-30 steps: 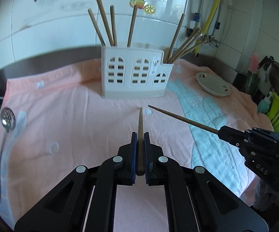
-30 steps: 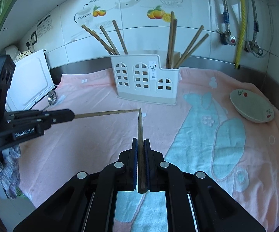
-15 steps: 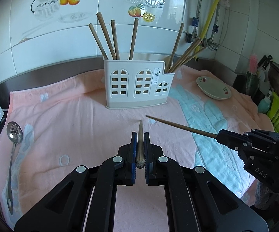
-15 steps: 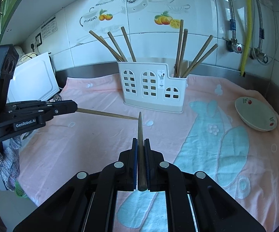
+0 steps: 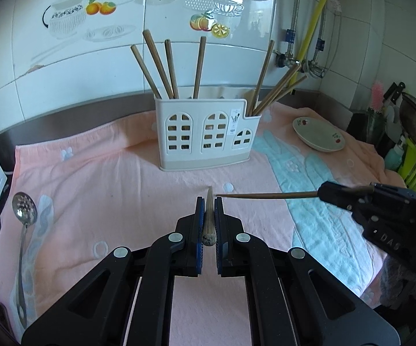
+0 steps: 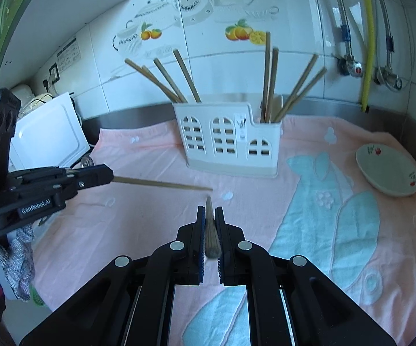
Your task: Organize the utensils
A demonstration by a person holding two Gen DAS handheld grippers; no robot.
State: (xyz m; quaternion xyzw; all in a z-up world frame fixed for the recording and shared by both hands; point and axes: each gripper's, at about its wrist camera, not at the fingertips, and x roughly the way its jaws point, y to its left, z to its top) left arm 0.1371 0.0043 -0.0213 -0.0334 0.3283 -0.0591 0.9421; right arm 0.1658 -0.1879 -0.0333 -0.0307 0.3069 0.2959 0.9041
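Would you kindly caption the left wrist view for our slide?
Both grippers, left and right, each clamp a chopstick before the white holder.

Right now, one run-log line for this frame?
left claw: shut on chopstick | right claw: shut on chopstick | holder: upright, chopsticks in both ends | slotted spoon: on towel, untouched

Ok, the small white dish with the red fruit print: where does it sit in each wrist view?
Left wrist: the dish lies right of centre in the upper half, on the pink towel, to the right of the white utensil holder.
Right wrist: the dish lies at the right edge, about mid-height, further right of the holder.
Shared landmark: the utensil holder with arched windows.
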